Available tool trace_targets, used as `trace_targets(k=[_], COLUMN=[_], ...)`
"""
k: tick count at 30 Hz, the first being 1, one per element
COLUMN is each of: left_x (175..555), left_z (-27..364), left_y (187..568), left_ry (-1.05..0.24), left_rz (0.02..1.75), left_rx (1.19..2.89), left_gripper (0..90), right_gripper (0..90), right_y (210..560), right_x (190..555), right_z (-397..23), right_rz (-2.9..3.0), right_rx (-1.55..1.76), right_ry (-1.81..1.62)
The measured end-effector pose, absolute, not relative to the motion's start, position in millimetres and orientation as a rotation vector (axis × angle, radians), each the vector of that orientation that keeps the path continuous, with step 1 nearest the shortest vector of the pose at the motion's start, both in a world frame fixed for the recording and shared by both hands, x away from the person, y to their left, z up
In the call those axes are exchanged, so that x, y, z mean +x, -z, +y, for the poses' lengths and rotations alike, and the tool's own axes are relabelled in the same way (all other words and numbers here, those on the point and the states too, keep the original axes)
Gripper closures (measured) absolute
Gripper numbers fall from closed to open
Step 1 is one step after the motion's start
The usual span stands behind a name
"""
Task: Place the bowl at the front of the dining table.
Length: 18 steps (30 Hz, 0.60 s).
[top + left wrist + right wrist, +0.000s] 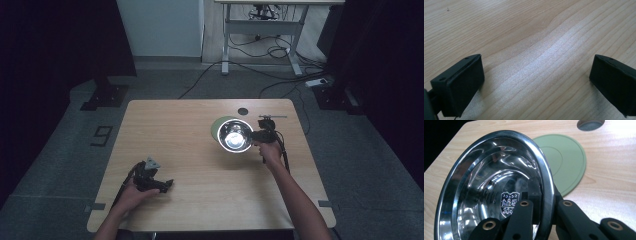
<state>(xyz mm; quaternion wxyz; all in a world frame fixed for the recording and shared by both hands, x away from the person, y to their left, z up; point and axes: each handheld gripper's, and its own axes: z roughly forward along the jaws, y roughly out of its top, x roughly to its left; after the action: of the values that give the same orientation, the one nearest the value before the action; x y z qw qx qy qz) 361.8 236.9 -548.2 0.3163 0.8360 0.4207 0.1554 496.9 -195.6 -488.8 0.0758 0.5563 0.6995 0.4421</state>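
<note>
High view has the wooden table (175, 130) under it all, the steel bowl (234, 135) tipped above the green mat (216, 125), its rim clamped in the right gripper (255, 136). Left gripper (167, 184) rests near the table's front-left corner, jaws apart, empty.

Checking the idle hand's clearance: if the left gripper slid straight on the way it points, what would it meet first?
Probably nothing: ahead of the left gripper, with its jaws open, lies bare wooden table as far as its view shows.
</note>
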Motion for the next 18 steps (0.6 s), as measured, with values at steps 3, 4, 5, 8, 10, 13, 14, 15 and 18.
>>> trace_targets(k=[3, 4, 5, 8, 10, 13, 14, 15, 18], left_x=[362, 362, 362, 362, 362, 362, 362, 362, 362], left_z=[237, 237, 237, 237, 237, 237, 237, 237, 237], left_y=[548, 548, 548, 548, 548, 548, 548, 548, 548], left_ry=[-0.409, -0.409, -0.409, -0.409, -0.409, -0.409, -0.409, -0.409, -0.409], left_rz=[1.108, 1.108, 1.108, 1.108, 1.108, 1.108, 1.108, 1.108, 1.108], left_rx=[2.201, 2.201, 2.201, 2.201, 2.201, 2.201, 2.201, 2.201, 2.201], left_gripper=[0.0, 0.0, 0.0, 0.0, 0.0, 0.0, 0.0, 0.0, 0.0], right_gripper=[86.6, 86.6, 86.6, 86.6, 86.6, 86.6, 86.6, 86.6, 86.6], right_y=[489, 490, 490, 490, 489, 487, 486, 486, 486], right_x=[499, 500, 501, 503, 505, 507, 507, 508, 509], right_z=[-195, -195, -195, -194, -193, -191, -190, -190, -189], right_rz=[2.095, 2.099, 2.096, 2.091, 2.094, 2.098, 2.097, 2.093, 2.094], right_rx=[1.685, 1.686, 1.683, 1.696, 1.690, 1.683, 1.678, 1.677, 1.680], right_ry=[-1.326, -1.317, -1.313, -1.317, -1.314, -1.310, -1.313, -1.319, -1.318])
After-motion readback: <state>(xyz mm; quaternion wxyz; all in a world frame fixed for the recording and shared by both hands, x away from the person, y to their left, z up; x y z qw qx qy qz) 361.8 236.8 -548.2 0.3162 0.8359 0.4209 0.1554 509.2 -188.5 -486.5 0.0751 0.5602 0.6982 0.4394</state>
